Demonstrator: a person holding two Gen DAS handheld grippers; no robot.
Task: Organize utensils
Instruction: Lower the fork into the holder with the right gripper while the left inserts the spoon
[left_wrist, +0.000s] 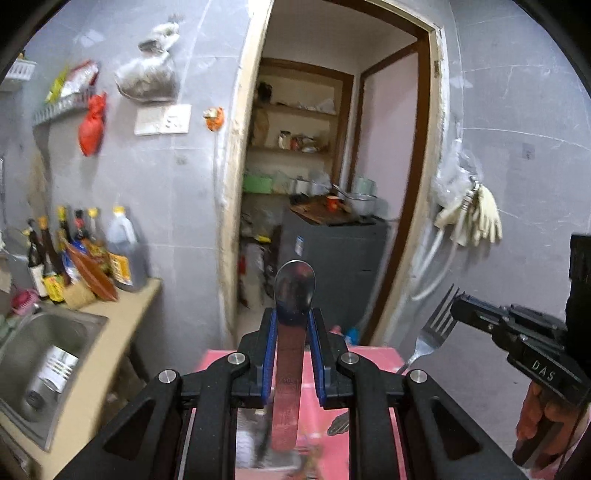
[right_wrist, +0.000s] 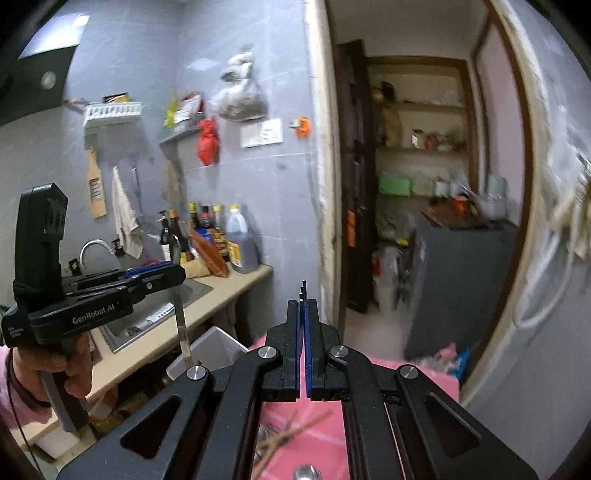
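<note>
Two utensils are up in the air, one in each gripper. Only the left wrist view shows the spoon (left_wrist: 291, 332) whole: the left gripper (left_wrist: 293, 321) clamps its flat steel handle between blue pads, bowl pointing away toward the doorway, above a pink surface (left_wrist: 369, 356). That view also catches the right gripper (left_wrist: 458, 306) from the side, pinching a steel fork (left_wrist: 432, 330) near its tines, handle slanting down. From the right wrist view the fork is nearly hidden: only dark tine tips (right_wrist: 303, 290) rise above the right gripper (right_wrist: 303, 306), whose pads are pressed almost together on it. There the left gripper (right_wrist: 173, 271) appears at the left, the spoon handle (right_wrist: 181, 325) hanging below it, over the sink (right_wrist: 155, 314) and counter (right_wrist: 221, 295).
</note>
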